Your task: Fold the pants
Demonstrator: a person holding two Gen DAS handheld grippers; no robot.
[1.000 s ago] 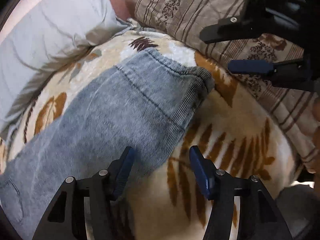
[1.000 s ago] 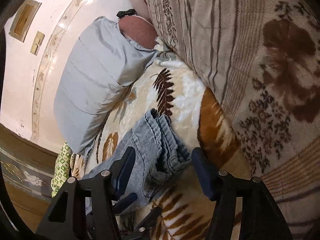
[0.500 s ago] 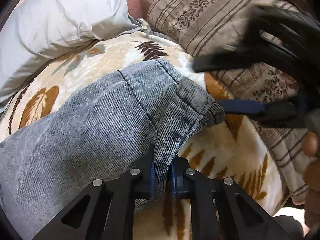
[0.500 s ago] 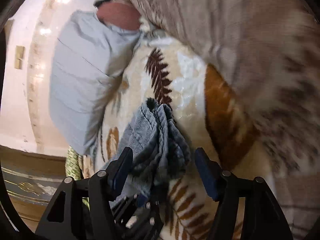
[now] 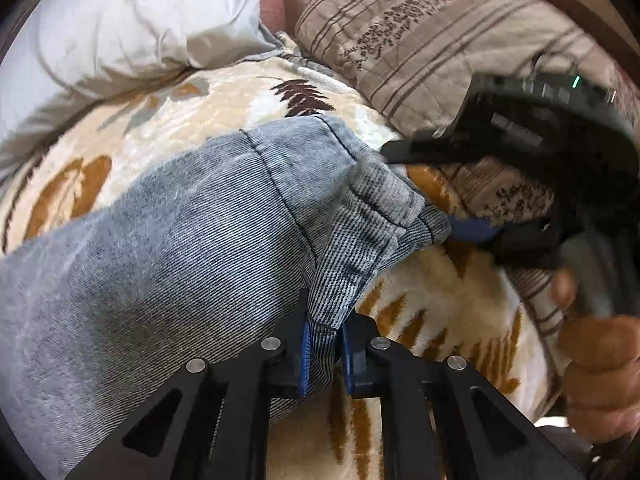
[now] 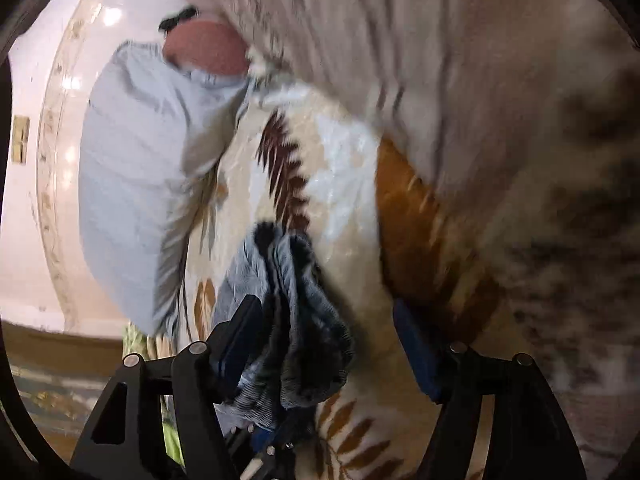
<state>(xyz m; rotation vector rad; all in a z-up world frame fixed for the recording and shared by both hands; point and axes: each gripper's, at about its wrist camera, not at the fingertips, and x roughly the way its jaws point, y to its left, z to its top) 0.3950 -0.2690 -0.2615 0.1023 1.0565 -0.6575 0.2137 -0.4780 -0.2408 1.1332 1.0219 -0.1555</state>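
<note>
Grey-blue denim pants lie across a leaf-patterned blanket, one leg running in from the left. My left gripper is shut on the leg's hem edge, which bunches up between its blue pads. From the right my right gripper reaches the far corner of that hem. In the right wrist view the bunched hem hangs between the right gripper's jaws, close against the left finger. Those jaws are opening and do not pinch the cloth.
A pale grey pillow lies at the back left. A striped, flowered quilt is heaped along the right side. A person's hand holds the right gripper's handle. Wall and wooden floor show past the bed's left edge.
My left gripper went from open over the pants to shut on the hem, pulling it into a bunch. The right gripper came in toward the hem and spread its jaws wider.
</note>
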